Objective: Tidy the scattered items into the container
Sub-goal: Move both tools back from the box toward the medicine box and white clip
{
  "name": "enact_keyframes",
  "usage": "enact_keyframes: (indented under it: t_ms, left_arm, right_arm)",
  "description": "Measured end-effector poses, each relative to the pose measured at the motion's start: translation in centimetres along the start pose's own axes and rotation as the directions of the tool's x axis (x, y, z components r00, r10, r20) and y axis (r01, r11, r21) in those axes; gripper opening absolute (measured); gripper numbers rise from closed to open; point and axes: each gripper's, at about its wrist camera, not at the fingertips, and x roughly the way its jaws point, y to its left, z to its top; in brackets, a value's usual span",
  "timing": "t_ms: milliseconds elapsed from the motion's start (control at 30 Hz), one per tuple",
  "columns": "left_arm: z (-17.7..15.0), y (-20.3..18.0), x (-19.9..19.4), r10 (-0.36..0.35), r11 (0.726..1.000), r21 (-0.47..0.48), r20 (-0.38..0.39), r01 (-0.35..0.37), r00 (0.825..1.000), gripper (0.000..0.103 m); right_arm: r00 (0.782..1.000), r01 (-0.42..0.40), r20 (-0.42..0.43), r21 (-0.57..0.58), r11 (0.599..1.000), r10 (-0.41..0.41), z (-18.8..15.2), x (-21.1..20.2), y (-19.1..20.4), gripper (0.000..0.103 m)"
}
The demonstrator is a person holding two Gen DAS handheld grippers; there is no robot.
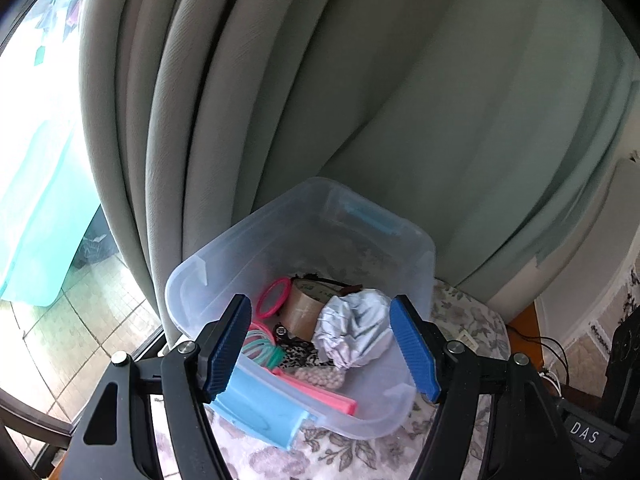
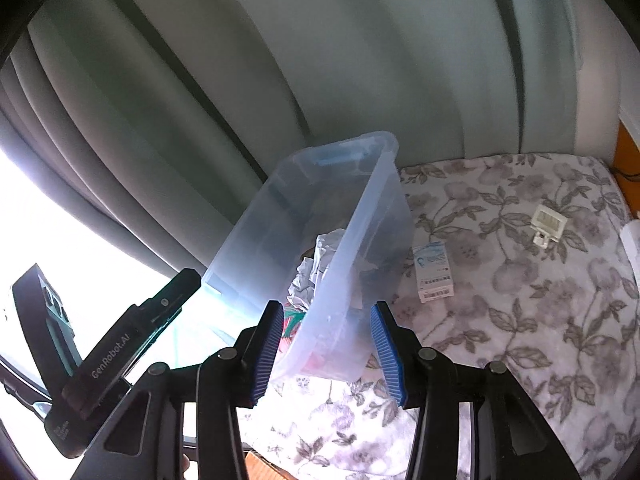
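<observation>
A clear plastic container (image 1: 208,292) with a blue latch (image 1: 260,412) stands on a floral cloth. It holds a crumpled silver cloth (image 1: 354,328), a brown tape roll (image 1: 302,308), pink rings (image 1: 274,296), teal hair ties (image 1: 260,346), a pink strip (image 1: 320,394) and beads. My left gripper (image 1: 320,352) is open and empty above the container's near end. My right gripper (image 2: 326,354) is open, its blue pads either side of the container's near right corner (image 2: 340,344). A small white box (image 2: 434,272) and a white plug (image 2: 546,224) lie on the cloth outside the container.
Grey-green curtains (image 1: 320,100) hang close behind the container. The floral cloth (image 2: 520,320) stretches to the right. The left gripper's body (image 2: 120,344) is at the lower left of the right wrist view. A window and tiled floor (image 1: 80,320) lie to the left.
</observation>
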Motion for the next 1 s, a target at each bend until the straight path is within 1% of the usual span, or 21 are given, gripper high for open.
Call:
enact_keyframes:
  t_ms: [133, 200, 233, 333, 400, 467, 567, 633, 733, 833, 900, 1000]
  left_arm:
    - [-0.4, -1.6, -1.0, -0.011, 0.999, 0.03, 0.006, 0.01, 1.0, 0.073]
    - [-0.6, -2.3, -1.4, -0.016, 0.999, 0.045, 0.006, 0.016, 1.0, 0.073]
    - [-0.7, -2.7, -1.6, -0.019, 0.998, 0.054, 0.006, 0.019, 1.0, 0.073]
    - [-0.9, -3.9, -2.2, -0.028, 0.996, 0.084, 0.002, 0.028, 1.0, 0.073]
    - [-1.1, -4.7, -2.5, -0.034, 0.994, 0.101, 0.0, 0.034, 0.999, 0.073]
    - [-1.4, -5.6, -2.7, -0.04, 0.992, 0.122, -0.003, 0.04, 0.999, 0.073]
    - [-1.9, -7.1, -2.9, -0.048, 0.987, 0.156, -0.012, 0.049, 0.999, 0.073]
    - [-2.3, -8.1, -2.8, -0.053, 0.982, 0.179, -0.02, 0.056, 0.998, 0.073]
    - [-3.2, -9.6, -2.3, -0.057, 0.975, 0.213, -0.039, 0.064, 0.998, 0.073]
    - [-4.1, -11.1, -1.4, -0.056, 0.967, 0.244, -0.065, 0.07, 0.996, 0.073]
    - [-4.7, -11.9, -0.6, -0.059, 0.961, 0.263, -0.085, 0.08, 0.995, 0.073]
    - [-5.6, -13.3, 0.5, -0.072, 0.949, 0.299, -0.116, 0.104, 0.991, 0.073]
  right_arm:
    - [1.0, 0.0, 0.025, 0.008, 1.0, 0.0, -0.4, -1.8, -0.1, 0.049]
    - [0.999, 0.003, 0.04, 0.008, 1.0, -0.003, -0.9, -4.6, 0.7, 0.049]
    - [0.999, 0.005, 0.047, 0.008, 1.0, -0.006, -0.9, -4.7, 0.4, 0.049]
    - [0.998, 0.004, 0.066, 0.019, 1.0, -0.006, -1.2, -7.2, 0.4, 0.049]
    - [0.997, 0.008, 0.081, 0.031, 0.999, -0.01, -1.4, -8.0, -0.3, 0.05]
    - [0.995, 0.01, 0.095, 0.047, 0.999, -0.015, -1.6, -8.6, -1.0, 0.054]
    - [0.993, 0.015, 0.119, 0.076, 0.997, -0.024, -1.8, -9.6, -2.4, 0.055]
    - [0.99, 0.036, 0.134, 0.089, 0.995, -0.048, -2.1, -10.2, -3.3, 0.055]
    - [0.981, 0.11, 0.154, 0.086, 0.99, -0.122, -2.5, -10.8, -4.5, 0.055]
    - [0.973, 0.153, 0.157, 0.097, 0.983, -0.167, -2.8, -11.1, -5.9, 0.055]
    - [0.97, 0.17, 0.155, 0.107, 0.98, -0.186, -3.0, -11.1, -7.0, 0.055]
    - [0.973, 0.169, 0.138, 0.139, 0.976, -0.188, -3.2, -10.8, -8.8, 0.057]
